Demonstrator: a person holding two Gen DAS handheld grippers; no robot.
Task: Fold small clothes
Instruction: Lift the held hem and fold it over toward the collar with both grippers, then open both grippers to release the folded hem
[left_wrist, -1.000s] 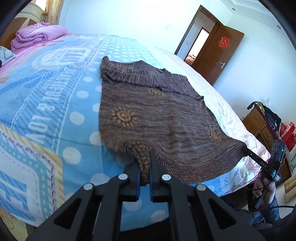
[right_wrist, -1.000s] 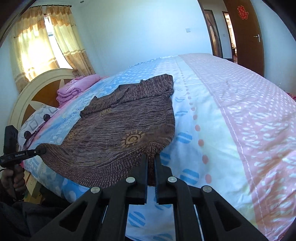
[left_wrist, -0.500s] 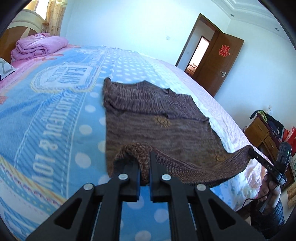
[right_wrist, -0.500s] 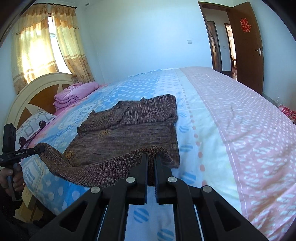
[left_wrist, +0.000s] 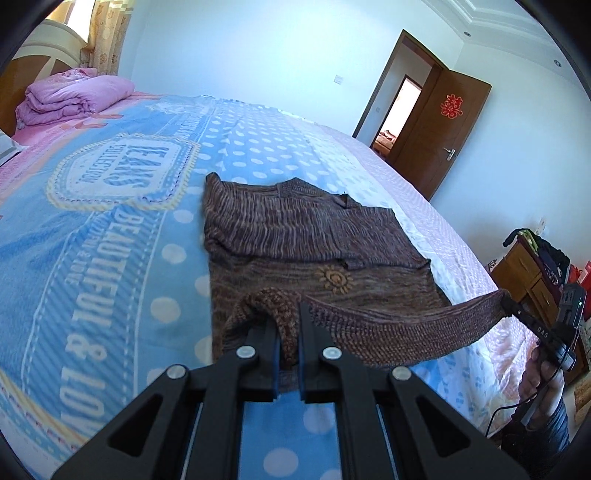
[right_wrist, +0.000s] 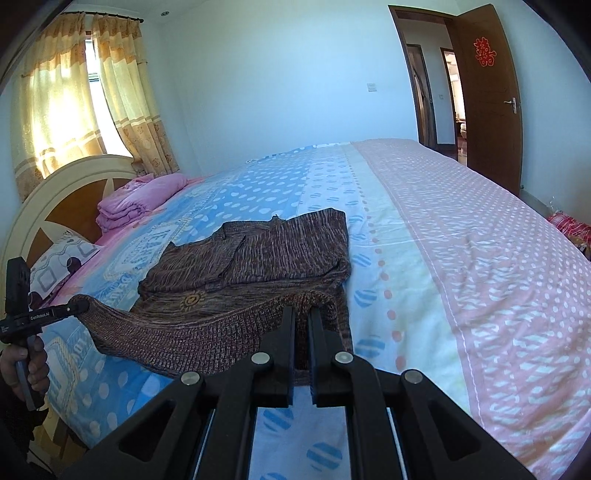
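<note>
A: What does the left claw (left_wrist: 287, 334) look like up close?

B: Matte black linkage arms with triangular cut-outs, round silver screws at the joints, and blue pads on the inner faces of the fingers (left_wrist: 274, 354).

A: And the right claw (right_wrist: 303, 338)?

B: Same build: black bars, silver screws, flat dark fingers. From the other camera its slim black bar carries white lettering, and a thin black cable trails below the handle.

A: Any skin showing?

B: Bare fingers of the right hand (left_wrist: 540, 378) above a dark blue sleeve; the left hand (right_wrist: 26, 363) is bare too.
</note>
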